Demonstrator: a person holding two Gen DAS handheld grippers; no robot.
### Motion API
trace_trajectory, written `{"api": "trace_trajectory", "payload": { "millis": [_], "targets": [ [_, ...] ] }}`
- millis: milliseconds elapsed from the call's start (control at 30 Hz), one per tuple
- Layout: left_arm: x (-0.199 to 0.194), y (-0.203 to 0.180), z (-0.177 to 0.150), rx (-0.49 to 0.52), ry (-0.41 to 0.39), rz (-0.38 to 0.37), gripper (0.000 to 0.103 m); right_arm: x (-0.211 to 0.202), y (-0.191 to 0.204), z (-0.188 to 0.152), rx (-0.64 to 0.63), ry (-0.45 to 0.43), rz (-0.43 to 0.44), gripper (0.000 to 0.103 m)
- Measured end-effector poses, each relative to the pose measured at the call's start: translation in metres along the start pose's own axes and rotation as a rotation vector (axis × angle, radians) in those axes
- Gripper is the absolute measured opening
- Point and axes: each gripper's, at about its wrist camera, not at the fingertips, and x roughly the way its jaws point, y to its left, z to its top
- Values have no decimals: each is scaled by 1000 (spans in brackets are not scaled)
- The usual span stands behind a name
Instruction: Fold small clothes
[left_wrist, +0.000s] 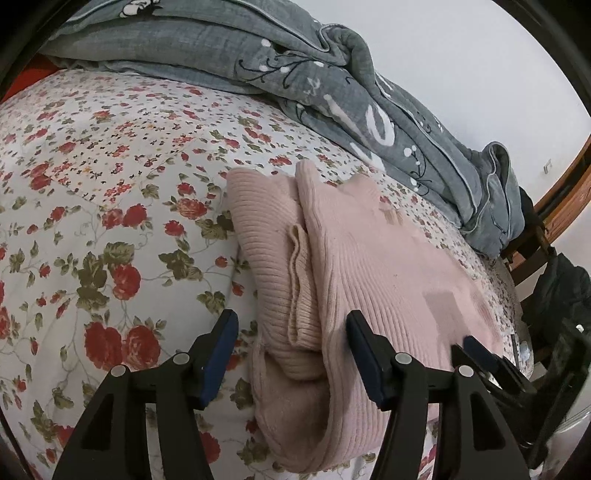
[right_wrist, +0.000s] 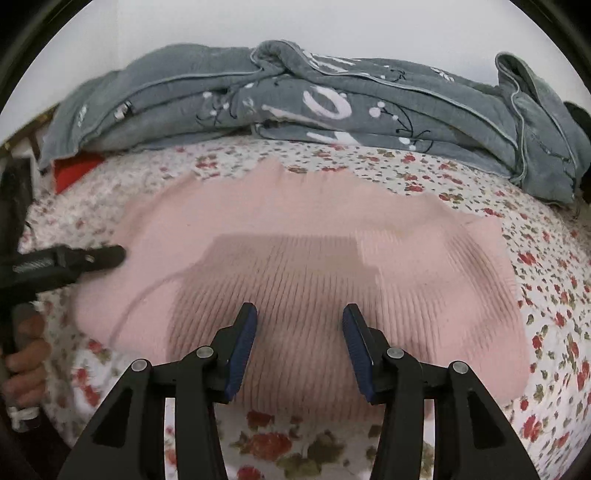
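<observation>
Where both jaws gape empty, folded pink sweater flat on floral sheet just beyond them

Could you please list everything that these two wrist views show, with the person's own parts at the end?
sweater: one, pale pink ribbed knit, lying on the bed sheet, partly folded with a sleeve tucked along one side.
bed sheet: one, white with red flowers, under the sweater.
quilt: one, grey with white print, bunched along the far edge of the bed by the wall.
red cloth: one, red, peeking out beneath the quilt's end.
wooden frame: one, brown, past the bed's end.
wall: white, behind the bed.
left gripper: black with blue pads, open over the sweater's folded edge.
right gripper: black with blue pads, open above the sweater.
left hand: holding the left gripper's handle.
</observation>
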Motion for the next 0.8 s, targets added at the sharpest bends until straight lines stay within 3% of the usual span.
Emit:
{"api": "trace_trajectory", "payload": {
  "millis": [300,433,633,800],
  "targets": [
    [-1,0,-4,0,-17,-4,59,46,0,37,22,16,-75,48],
    [-3,-1,-7,12,-24,-3,59,26,2,24,12,25,-81,47],
    [-3,-3,-13,21,-26,-16,60,-15,6,-24,-25,47,-42,47],
    [-2,-10,-17,45,-18,-6,63,-21,6,-30,20,10,-48,48]
  ]
}}
